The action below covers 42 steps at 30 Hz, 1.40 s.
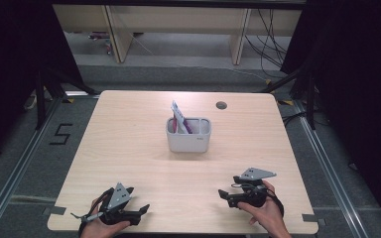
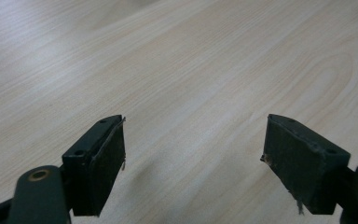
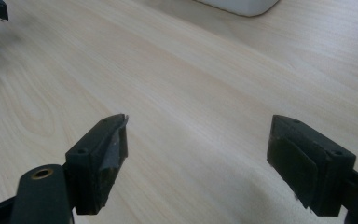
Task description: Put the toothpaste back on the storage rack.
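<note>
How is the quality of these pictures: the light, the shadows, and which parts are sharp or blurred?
High view: even light on the table, dark surroundings, soft shadow beside the white holder. Left gripper view: near wood grain sharp, far part blurred. Right gripper view: faint shadows under the jaws, the holder's edge blurred.

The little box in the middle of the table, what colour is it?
The box is pale grey, nearly white; the high view shows it best.
</note>
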{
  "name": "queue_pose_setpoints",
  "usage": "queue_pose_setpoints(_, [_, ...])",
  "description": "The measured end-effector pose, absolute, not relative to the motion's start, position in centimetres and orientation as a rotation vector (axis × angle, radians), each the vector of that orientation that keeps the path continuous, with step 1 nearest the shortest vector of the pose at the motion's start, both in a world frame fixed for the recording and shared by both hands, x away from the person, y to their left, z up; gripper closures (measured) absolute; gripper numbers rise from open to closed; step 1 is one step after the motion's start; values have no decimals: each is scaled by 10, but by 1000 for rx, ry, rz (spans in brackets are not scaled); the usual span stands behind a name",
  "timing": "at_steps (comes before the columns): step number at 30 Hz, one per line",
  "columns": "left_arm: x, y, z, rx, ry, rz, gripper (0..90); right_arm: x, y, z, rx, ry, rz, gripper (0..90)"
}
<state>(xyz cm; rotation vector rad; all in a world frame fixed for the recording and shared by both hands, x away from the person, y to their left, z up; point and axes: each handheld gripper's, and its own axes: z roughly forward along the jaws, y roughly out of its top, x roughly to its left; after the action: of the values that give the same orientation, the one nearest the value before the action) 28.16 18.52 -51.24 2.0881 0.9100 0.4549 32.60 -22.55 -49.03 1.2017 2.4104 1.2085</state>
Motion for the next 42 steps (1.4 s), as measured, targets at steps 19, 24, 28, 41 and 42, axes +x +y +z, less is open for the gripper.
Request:
queue_pose_setpoints(19, [281, 185, -513, 2088, 908, 455, 202, 308, -231, -499, 1132, 2463, 1140, 173])
queue_pose_setpoints(24, [282, 185, -513, 2087, 908, 459, 202, 302, -231, -500, 1180, 2467, 1093, 170])
queue_pose_setpoints(28, [281, 185, -513, 2088, 911, 460, 202, 299, -235, -500, 1169, 2454, 1099, 170])
queue_pose_setpoints(41, [282, 185, -513, 2100, 906, 466, 202, 296, -238, -503, 1135, 2458, 1098, 171])
queue_pose_setpoints(42, [282, 185, -513, 2099, 907, 465, 202, 296, -239, -503, 1122, 2475, 1095, 171])
